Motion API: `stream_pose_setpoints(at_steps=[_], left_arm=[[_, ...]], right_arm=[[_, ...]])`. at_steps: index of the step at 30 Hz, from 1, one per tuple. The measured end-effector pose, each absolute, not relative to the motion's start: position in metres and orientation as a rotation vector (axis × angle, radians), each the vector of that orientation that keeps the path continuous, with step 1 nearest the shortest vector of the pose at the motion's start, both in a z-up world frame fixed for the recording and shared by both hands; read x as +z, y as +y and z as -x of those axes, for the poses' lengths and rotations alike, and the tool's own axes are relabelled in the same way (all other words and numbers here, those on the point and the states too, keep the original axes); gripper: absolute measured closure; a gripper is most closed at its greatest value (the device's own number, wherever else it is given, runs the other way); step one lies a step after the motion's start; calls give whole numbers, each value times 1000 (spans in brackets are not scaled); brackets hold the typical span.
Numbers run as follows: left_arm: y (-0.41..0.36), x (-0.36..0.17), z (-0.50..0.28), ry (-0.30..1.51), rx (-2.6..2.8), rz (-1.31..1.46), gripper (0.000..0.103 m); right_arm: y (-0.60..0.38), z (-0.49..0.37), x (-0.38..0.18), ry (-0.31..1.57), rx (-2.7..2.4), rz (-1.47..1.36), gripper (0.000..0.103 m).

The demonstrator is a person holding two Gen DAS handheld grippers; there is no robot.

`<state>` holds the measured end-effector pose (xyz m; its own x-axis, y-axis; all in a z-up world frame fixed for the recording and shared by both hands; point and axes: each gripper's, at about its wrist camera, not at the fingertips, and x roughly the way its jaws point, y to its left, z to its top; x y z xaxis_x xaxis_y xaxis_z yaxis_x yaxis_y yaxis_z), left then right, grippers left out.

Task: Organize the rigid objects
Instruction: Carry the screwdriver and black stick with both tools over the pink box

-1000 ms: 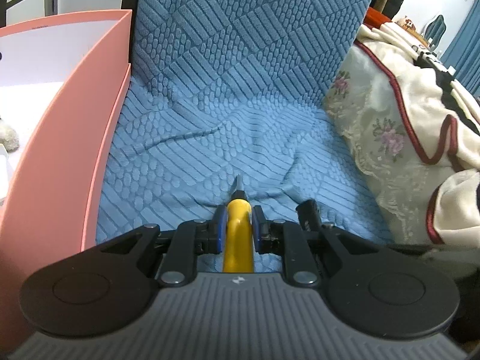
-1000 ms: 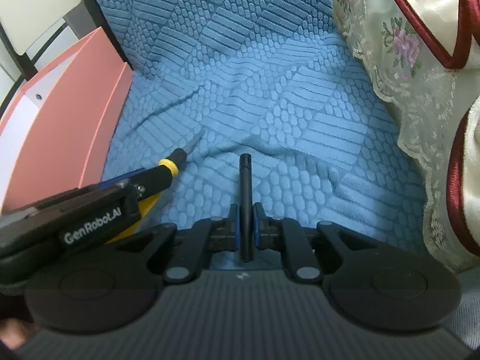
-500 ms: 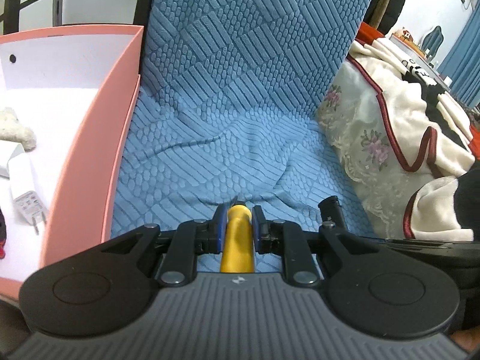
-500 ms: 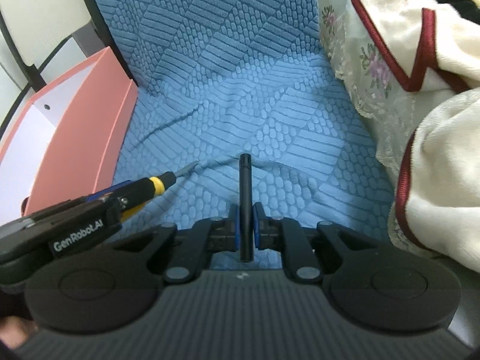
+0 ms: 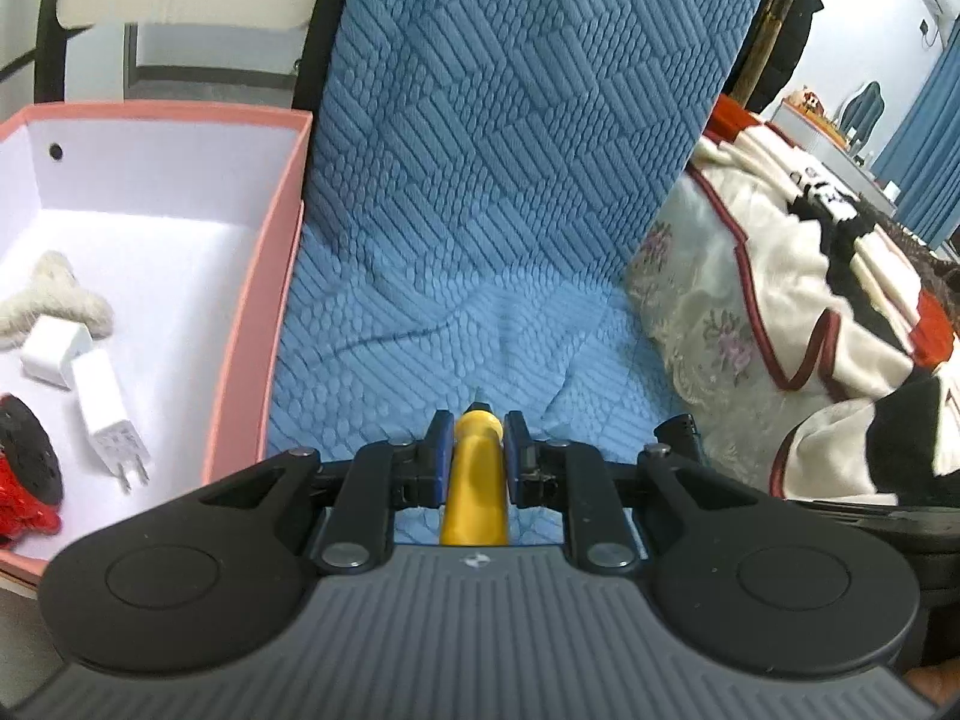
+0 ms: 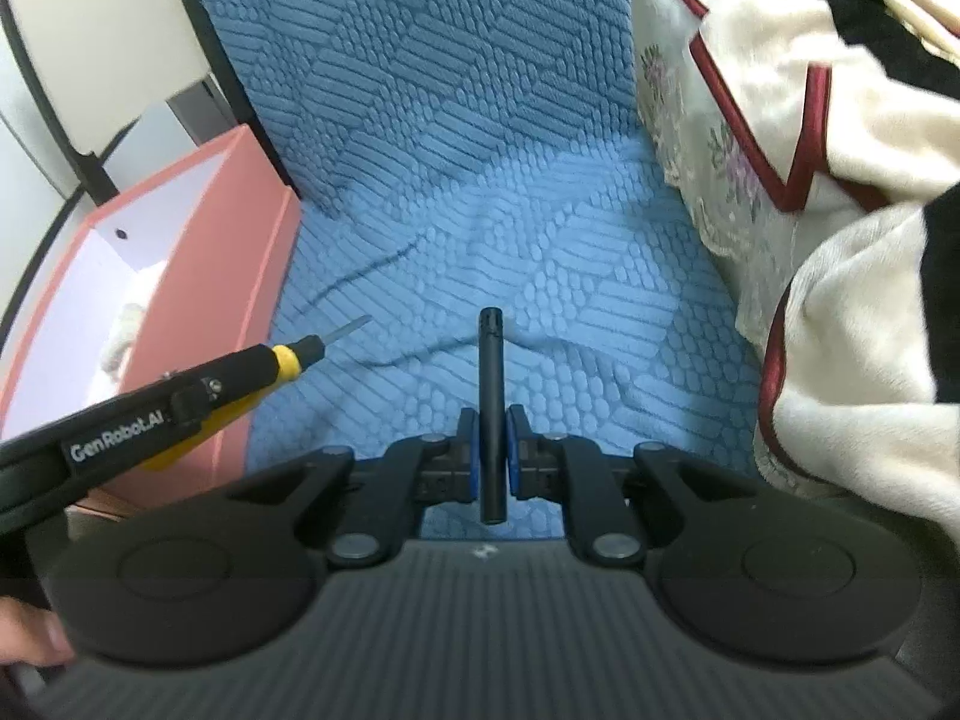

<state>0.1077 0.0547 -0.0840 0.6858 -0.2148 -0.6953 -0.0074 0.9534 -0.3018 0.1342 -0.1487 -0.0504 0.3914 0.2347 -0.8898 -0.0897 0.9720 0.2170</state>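
My left gripper [image 5: 474,441] is shut on a yellow-handled screwdriver [image 5: 474,480], held in the air over the blue quilted seat cover [image 5: 480,312]. From the right wrist view the same screwdriver [image 6: 288,360] shows its black collar and metal tip, with the left gripper [image 6: 198,402] at the lower left. My right gripper [image 6: 492,441] is shut on a slim black rod [image 6: 491,396] that points forward above the seat. The pink box [image 5: 258,312] with a white inside stands to the left of both grippers.
Inside the box lie a white plug charger [image 5: 108,414], a white cube [image 5: 51,354], a fuzzy beige toy [image 5: 54,300] and a red and black item [image 5: 24,480]. A cream blanket with red trim [image 6: 840,192] is heaped on the right.
Both grippers have risen above the seat with their objects still held. In the left wrist view more of the box's inside has come into sight.
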Motion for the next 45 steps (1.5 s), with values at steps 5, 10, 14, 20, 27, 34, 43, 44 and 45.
stream_pose_setpoints(at_steps=[5, 10, 14, 20, 27, 34, 43, 44, 45], left_arm=[[60, -61, -102, 773, -118, 292, 83], [64, -37, -95, 733, -122, 303, 83], [64, -22, -90, 697, -113, 280, 83], [73, -10, -91, 667, -103, 280, 83], [101, 2, -90, 643, -59, 297, 83], [140, 13, -85, 615, -1, 303, 83], [183, 27, -80, 610, 76, 306, 82], [186, 28, -80, 610, 83, 302, 82], [190, 29, -80, 612, 91, 298, 82]], right_arm=[[-143, -132, -27, 1115, 235, -136, 91], [-139, -126, -14, 1085, 259, -127, 91], [-135, -124, -7, 1071, 267, -126, 91], [-124, -128, -1, 1061, 276, -121, 91], [-94, -136, 11, 1035, 331, -99, 91], [-58, -142, 17, 1036, 408, -97, 91], [-5, -142, 22, 1034, 506, -78, 91], [1, -143, 21, 1036, 517, -77, 91], [6, -143, 21, 1040, 528, -78, 91]])
